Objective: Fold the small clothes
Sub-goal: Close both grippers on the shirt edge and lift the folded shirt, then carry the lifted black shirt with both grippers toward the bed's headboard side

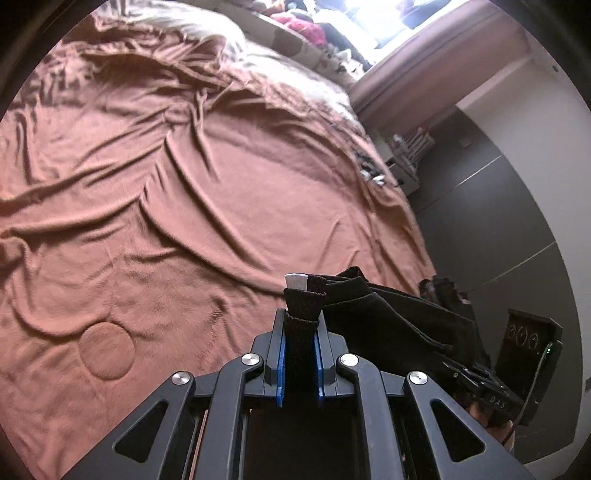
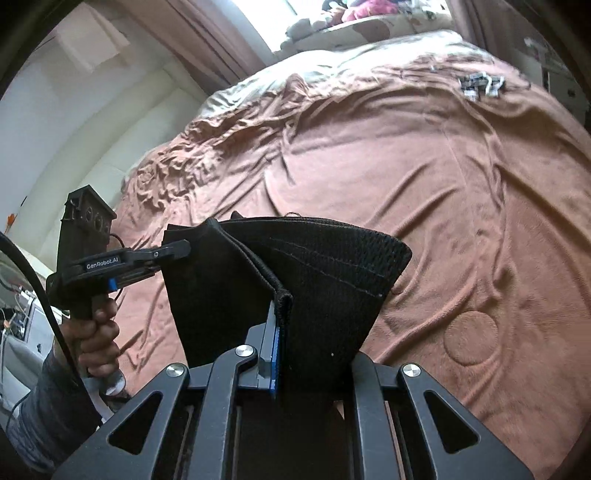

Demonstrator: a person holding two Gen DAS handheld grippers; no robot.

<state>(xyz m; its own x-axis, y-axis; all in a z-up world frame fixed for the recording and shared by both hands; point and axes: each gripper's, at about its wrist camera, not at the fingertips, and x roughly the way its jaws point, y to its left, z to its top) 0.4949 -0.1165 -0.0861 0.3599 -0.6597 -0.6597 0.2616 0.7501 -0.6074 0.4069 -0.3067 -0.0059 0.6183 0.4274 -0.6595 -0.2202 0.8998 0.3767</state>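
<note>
A small black garment (image 1: 391, 317) hangs stretched between my two grippers above the brown bed cover (image 1: 184, 184). My left gripper (image 1: 300, 332) is shut on one corner of it, where a white label (image 1: 297, 281) sticks up. In the right wrist view my right gripper (image 2: 295, 325) is shut on the folded edge of the black garment (image 2: 325, 273); its right finger is hidden under the cloth. The left gripper (image 2: 173, 254) shows there at the left, clamped on the garment's far corner. The right gripper (image 1: 480, 384) shows at the right of the left wrist view.
The bed cover (image 2: 443, 184) is wrinkled, with a round stitched patch (image 1: 107, 350). Several small grey and white items (image 2: 480, 85) lie near the bed's far edge. A pale pillow area (image 1: 207, 26) and a window sill with clutter (image 1: 314, 26) lie beyond. Dark floor (image 1: 498, 229) is to the right.
</note>
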